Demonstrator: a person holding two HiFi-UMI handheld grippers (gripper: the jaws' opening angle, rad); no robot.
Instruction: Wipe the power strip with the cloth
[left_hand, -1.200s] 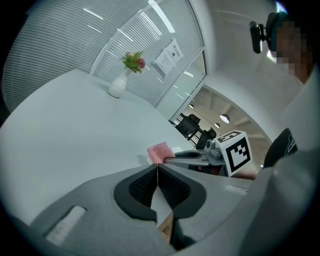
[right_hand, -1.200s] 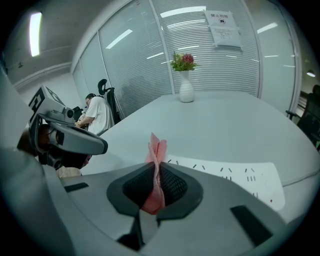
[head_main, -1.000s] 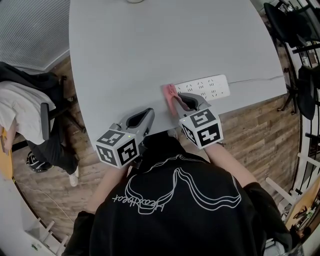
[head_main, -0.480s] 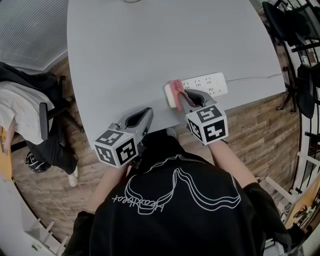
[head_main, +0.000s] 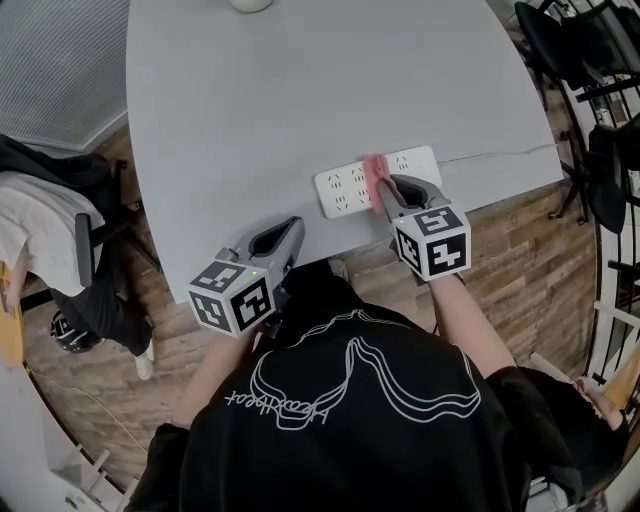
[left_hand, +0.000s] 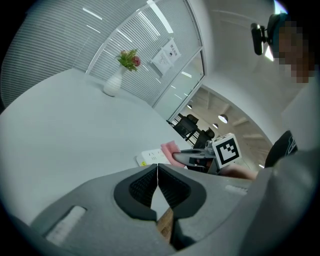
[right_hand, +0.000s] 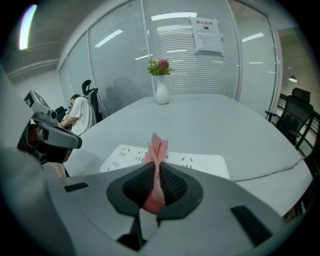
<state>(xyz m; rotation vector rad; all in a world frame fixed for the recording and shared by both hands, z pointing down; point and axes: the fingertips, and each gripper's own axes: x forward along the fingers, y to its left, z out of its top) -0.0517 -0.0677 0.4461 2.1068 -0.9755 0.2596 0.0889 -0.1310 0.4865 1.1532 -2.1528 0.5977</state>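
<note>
A white vase (right_hand: 161, 93) of flowers (right_hand: 159, 66) stands on the grey table (head_main: 300, 100).

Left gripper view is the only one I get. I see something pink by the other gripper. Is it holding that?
Observer: Yes. In the right gripper view, the right gripper has its jaws shut on the pink cloth, and a fold pokes out in front.
Operator: Is the cloth on the white thing?
Observer: In the head view it sits on the power strip, nearer its right end. The strip's left part is uncovered.
Operator: Does it have a wire?
Observer: Yes, a cable runs from its right end toward the right edge of the table. I can't tell where it goes after that.
</note>
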